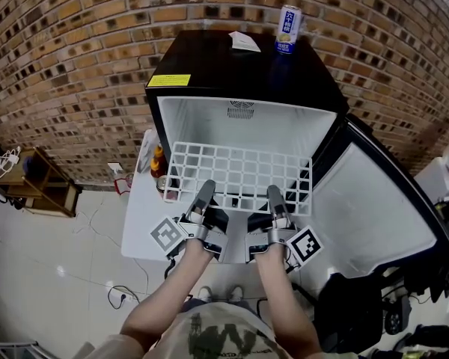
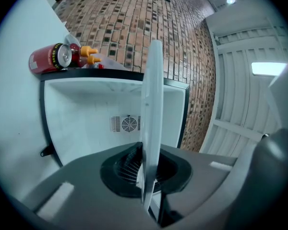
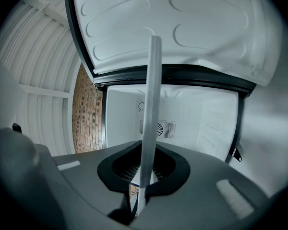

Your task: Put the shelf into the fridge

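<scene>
Shelf: white grid panel, held about level at the mouth of the black mini fridge; far edge seemingly just inside the cavity, near edge well outside.
Left gripper: fingers pinched together on the near edge, left of middle; shelf seen edge-on between them.
Right gripper: likewise clamped on the near edge, right of middle; shelf edge-on there too.
Done: door standing wide open to the right; shelf up off any surface, squared to the opening, probably just entering.
Left: by judgement, most of the slide inward, then seating and release; no side supports made out on the walls.
Cavity: bare white walls, vent grille on the back wall, nothing in the way.
Edges: both far corners close to the side walls, little slack sideways; right corner near the hinge side.
Room around: white table just beside the fridge's left, with red can and sauce bottles near the front left corner; drink can on the fridge top, off the path.
</scene>
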Demonstrator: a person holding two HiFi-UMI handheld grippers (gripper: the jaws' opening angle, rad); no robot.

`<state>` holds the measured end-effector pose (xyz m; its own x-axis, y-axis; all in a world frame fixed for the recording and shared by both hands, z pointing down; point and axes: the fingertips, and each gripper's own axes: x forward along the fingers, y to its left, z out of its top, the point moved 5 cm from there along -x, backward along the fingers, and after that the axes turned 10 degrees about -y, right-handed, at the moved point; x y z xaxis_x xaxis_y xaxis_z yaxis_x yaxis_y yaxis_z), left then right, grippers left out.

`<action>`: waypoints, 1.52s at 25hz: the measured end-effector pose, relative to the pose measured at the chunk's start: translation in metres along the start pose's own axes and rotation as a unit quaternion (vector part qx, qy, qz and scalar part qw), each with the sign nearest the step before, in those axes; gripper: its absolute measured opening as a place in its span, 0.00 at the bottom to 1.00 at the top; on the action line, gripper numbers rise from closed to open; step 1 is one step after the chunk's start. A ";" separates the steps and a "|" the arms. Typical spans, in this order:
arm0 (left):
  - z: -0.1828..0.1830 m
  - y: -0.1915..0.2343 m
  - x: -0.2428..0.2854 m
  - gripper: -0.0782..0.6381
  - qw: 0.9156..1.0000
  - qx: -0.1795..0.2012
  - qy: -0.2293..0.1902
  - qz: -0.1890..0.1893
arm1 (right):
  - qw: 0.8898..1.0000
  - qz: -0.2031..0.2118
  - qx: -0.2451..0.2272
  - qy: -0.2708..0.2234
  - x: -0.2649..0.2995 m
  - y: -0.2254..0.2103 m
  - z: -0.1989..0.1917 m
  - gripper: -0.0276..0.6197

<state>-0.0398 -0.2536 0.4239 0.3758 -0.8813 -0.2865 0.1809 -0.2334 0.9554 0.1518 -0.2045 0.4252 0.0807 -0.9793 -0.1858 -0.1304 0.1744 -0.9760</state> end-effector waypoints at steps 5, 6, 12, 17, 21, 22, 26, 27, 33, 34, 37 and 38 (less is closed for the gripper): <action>0.000 0.001 0.003 0.14 1.000 0.005 0.000 0.001 | 1.000 -0.002 0.002 0.001 0.004 -0.003 0.002 0.09; -0.001 0.002 0.003 0.14 1.000 0.004 -0.001 0.001 | 1.000 -0.003 0.003 0.002 0.005 -0.003 0.002 0.09; 0.000 0.003 0.005 0.14 1.000 0.006 -0.008 0.003 | 1.000 -0.004 0.004 0.007 0.010 -0.004 0.003 0.09; 0.000 0.004 0.008 0.14 1.000 0.011 -0.009 -0.001 | 1.000 -0.004 0.006 0.008 0.013 -0.005 0.004 0.09; 0.000 0.005 0.011 0.14 1.000 0.009 -0.013 0.000 | 1.000 -0.006 0.006 0.009 0.018 -0.005 0.005 0.09; 0.000 0.005 0.011 0.14 1.000 0.009 -0.015 0.000 | 1.000 -0.006 0.005 0.010 0.018 -0.005 0.005 0.09; 0.000 0.005 0.011 0.14 1.000 0.011 -0.016 0.002 | 1.000 -0.012 0.004 0.009 0.018 -0.004 0.005 0.09; 0.000 0.005 0.011 0.14 1.000 0.012 -0.017 0.001 | 1.000 -0.014 0.004 0.009 0.018 -0.004 0.005 0.09; 0.002 0.002 0.017 0.15 1.000 0.019 -0.020 0.010 | 0.999 -0.026 0.014 0.011 0.023 0.000 0.004 0.08; 0.003 0.002 0.019 0.15 1.000 0.019 -0.019 0.009 | 0.999 -0.027 0.015 0.010 0.024 0.001 0.004 0.08; 0.003 0.000 0.022 0.15 1.000 0.020 -0.017 0.008 | 0.999 -0.029 0.011 0.009 0.026 0.002 0.004 0.08; 0.003 0.000 0.022 0.15 1.000 0.021 -0.017 0.008 | 0.999 -0.030 0.010 0.009 0.027 0.002 0.005 0.08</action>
<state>-0.0338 -0.2747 0.4180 0.3476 -0.8981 -0.2696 0.1368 -0.2358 0.9621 0.1587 -0.2302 0.4182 0.0706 -0.9895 -0.1258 -0.1051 0.1180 -0.9874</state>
